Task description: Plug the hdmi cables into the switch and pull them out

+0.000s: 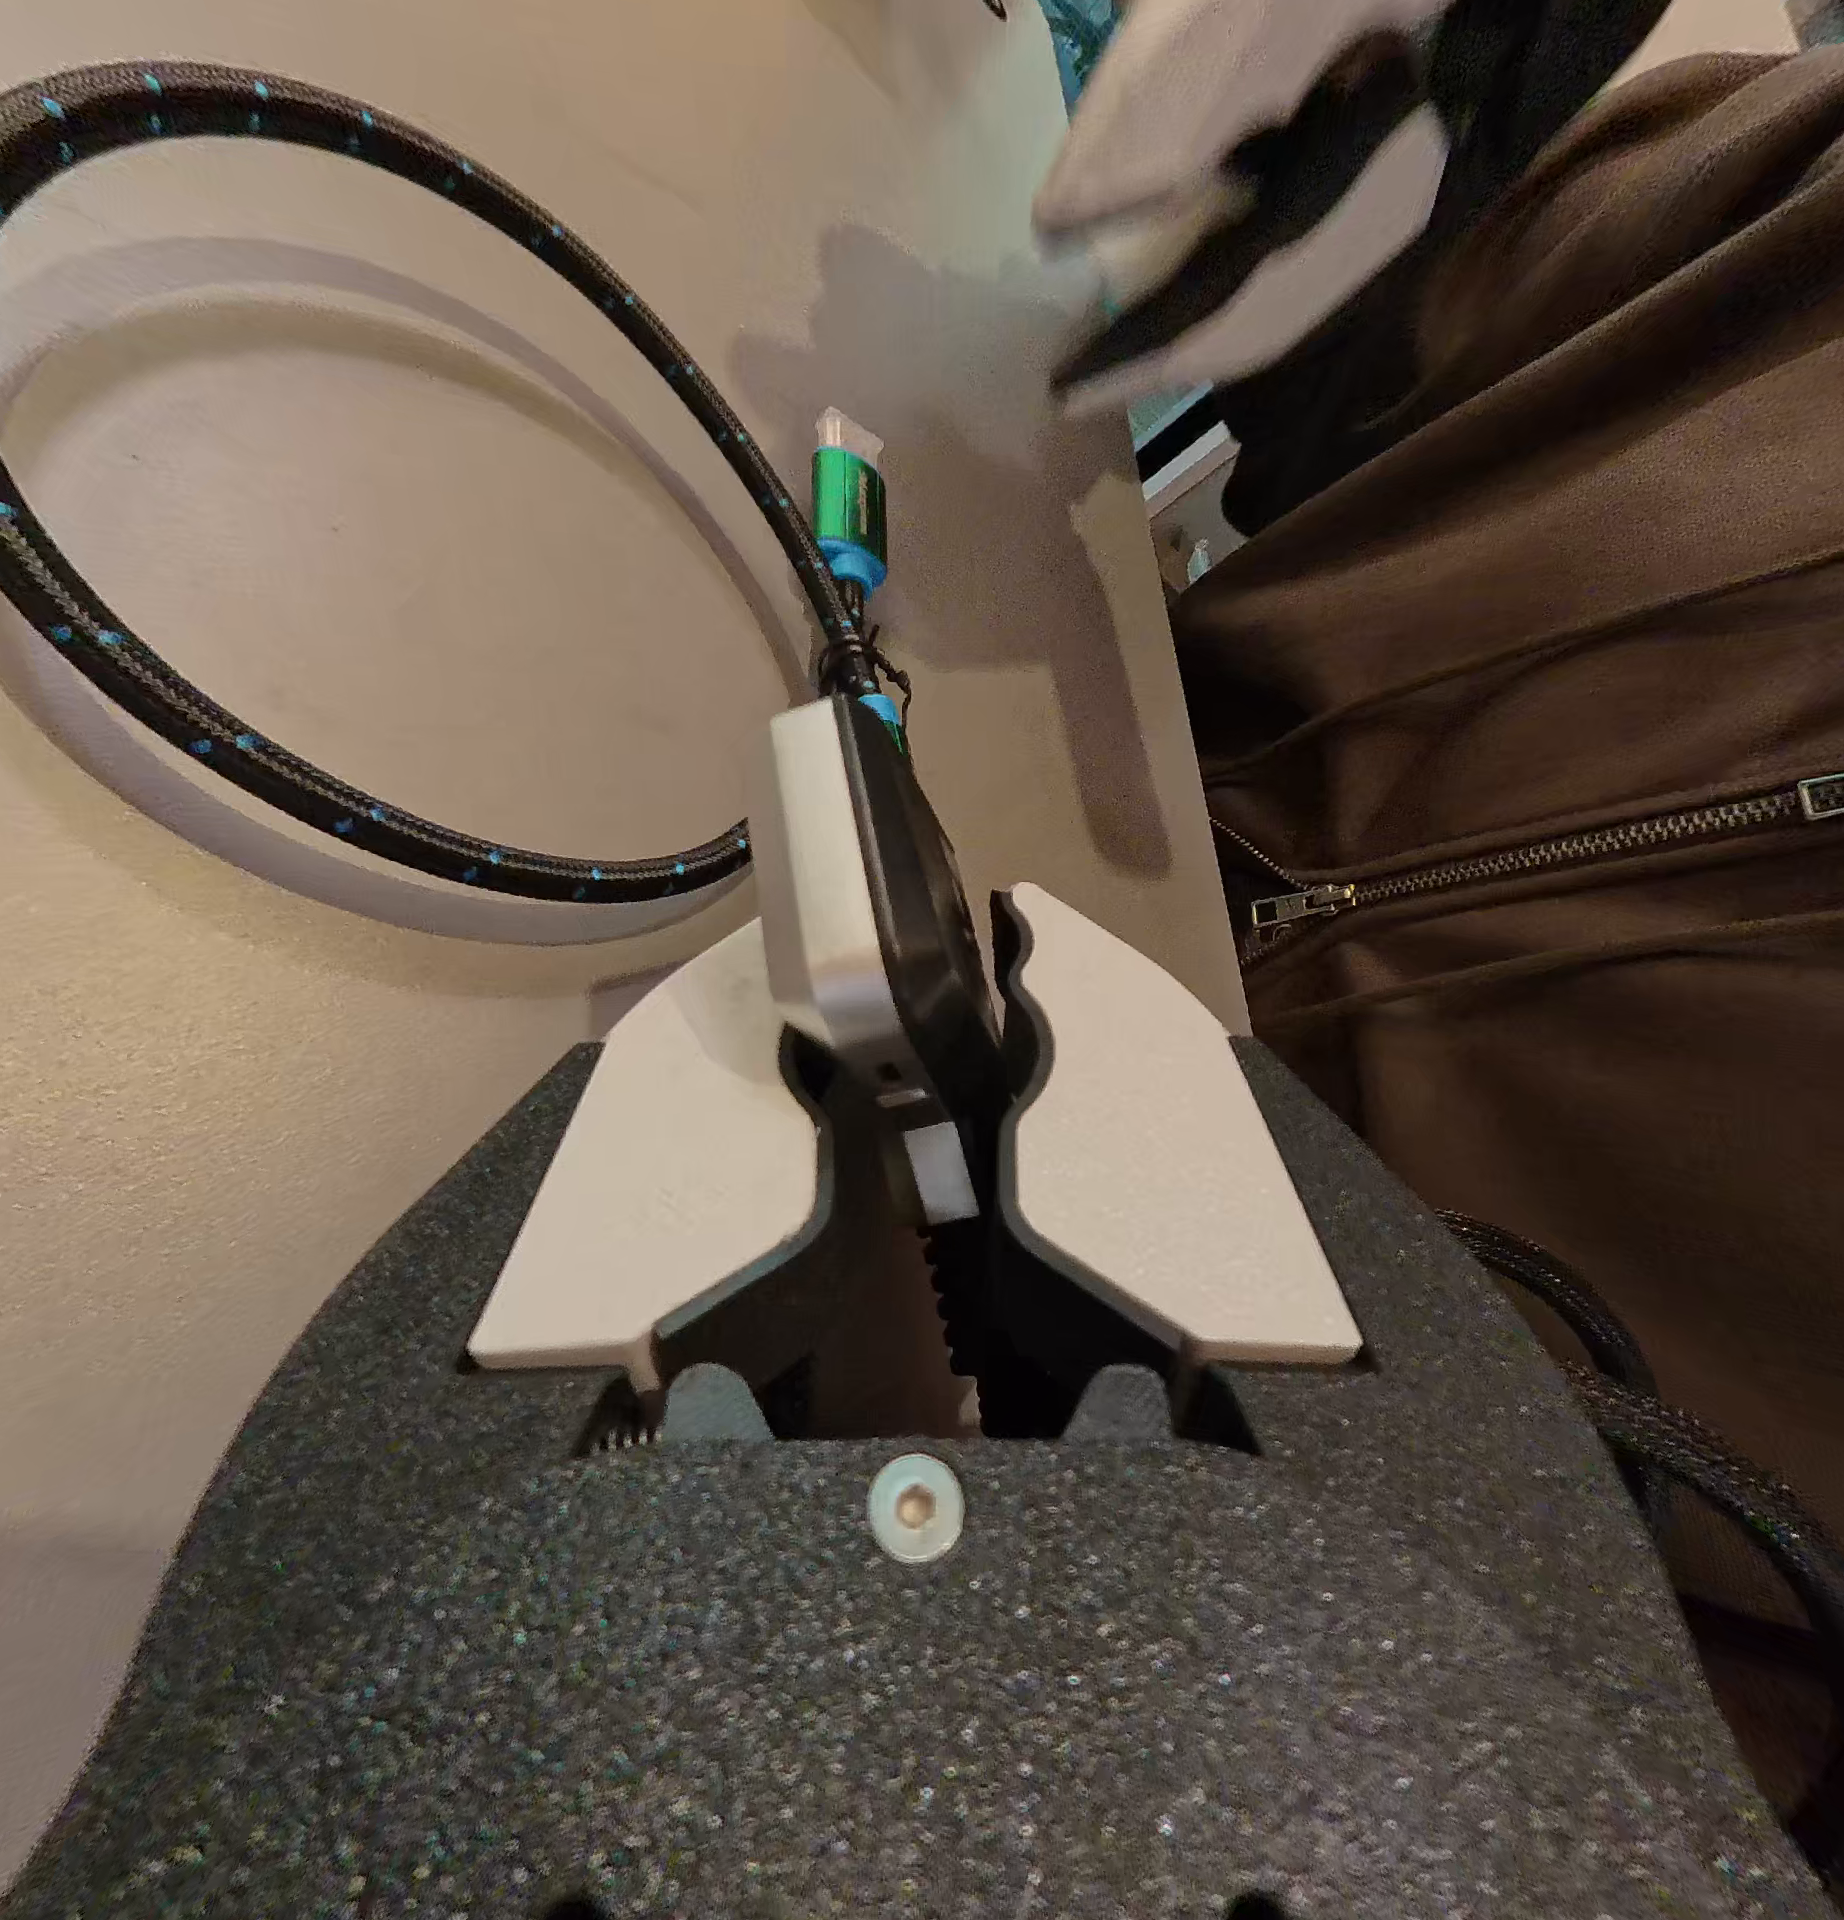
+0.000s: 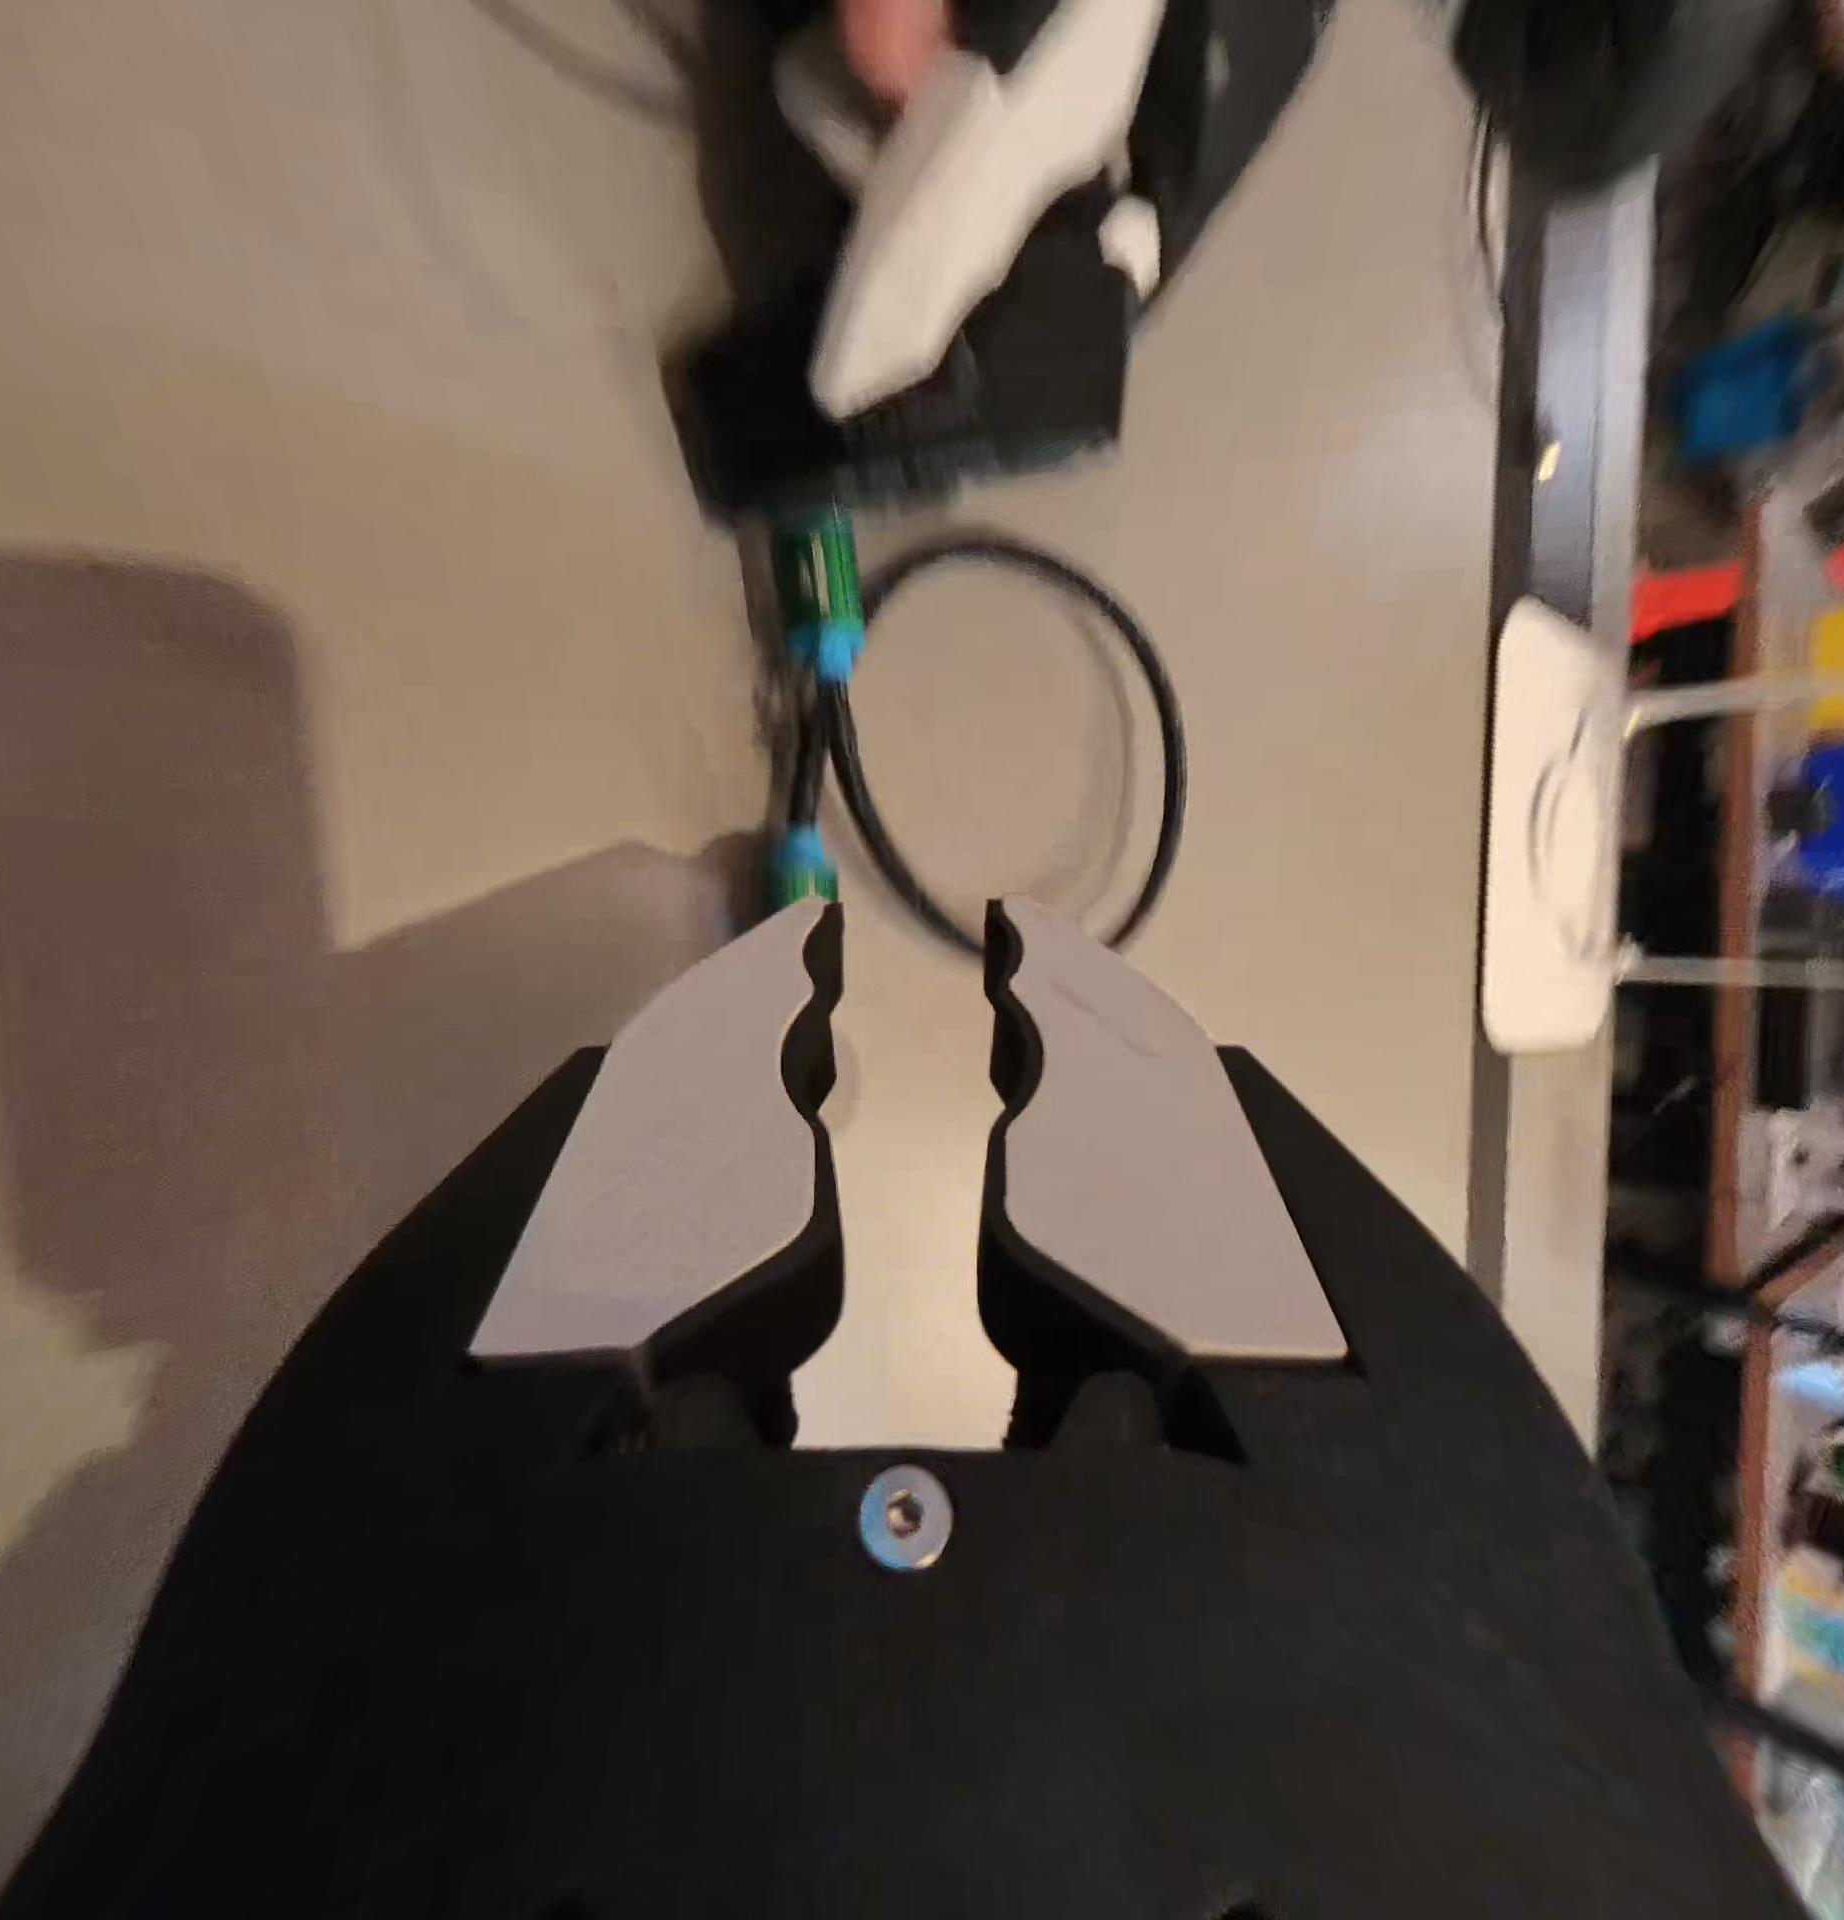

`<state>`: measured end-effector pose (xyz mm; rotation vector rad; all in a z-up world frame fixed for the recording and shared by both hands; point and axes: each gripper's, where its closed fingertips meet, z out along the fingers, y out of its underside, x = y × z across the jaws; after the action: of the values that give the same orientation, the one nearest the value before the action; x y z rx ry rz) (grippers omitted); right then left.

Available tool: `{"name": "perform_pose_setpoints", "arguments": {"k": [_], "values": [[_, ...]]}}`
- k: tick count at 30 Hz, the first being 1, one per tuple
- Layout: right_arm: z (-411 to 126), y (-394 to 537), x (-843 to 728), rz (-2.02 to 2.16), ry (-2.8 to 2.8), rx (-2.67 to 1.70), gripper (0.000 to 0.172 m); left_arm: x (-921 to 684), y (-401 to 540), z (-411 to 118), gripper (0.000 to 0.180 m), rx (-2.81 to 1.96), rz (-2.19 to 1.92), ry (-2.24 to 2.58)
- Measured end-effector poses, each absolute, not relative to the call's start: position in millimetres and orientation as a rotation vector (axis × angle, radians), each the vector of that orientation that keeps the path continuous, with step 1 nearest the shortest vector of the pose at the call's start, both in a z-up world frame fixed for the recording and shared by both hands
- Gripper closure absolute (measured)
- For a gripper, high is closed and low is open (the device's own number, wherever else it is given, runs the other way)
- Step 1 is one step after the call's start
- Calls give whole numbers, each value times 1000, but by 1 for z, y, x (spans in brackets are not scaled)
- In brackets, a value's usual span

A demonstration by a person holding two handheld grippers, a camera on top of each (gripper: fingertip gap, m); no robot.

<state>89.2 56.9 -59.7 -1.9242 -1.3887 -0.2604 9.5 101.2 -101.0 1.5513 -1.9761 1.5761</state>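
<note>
Beige counter fills most of both views, with cluttered shelves blurred along the right edge of my right wrist view. My left tongs are clamped on a small block, white on one side and black on the other, which stands up between the pads at the frame's centre. A black braided cable with blue flecks comes from the block's far end, loops wide through the upper left of the frame and comes back to a green connector with a blue collar just above the block. A brown zipped jacket fills the right side. My right tongs stand parted with only bare counter between the pads; in their view the cable loop lies just beyond the tips and the blurred left tongs sit at the top centre.
</note>
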Motion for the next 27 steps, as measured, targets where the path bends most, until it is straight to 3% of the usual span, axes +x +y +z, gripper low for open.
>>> {"name": "perform_pose_setpoints", "arguments": {"k": [9,15,27], "values": [[-103,112,29,-449,-1519,-1657,138,14,110,-94,152,1598,1658,-1906],[-114,123,27,-585,-1544,-1563,150,15,110,-97,152,1613,1638,-1906],[-112,108,37,-480,-1655,-1535,149,19,97,-102,155,1600,1584,-1981]]}}
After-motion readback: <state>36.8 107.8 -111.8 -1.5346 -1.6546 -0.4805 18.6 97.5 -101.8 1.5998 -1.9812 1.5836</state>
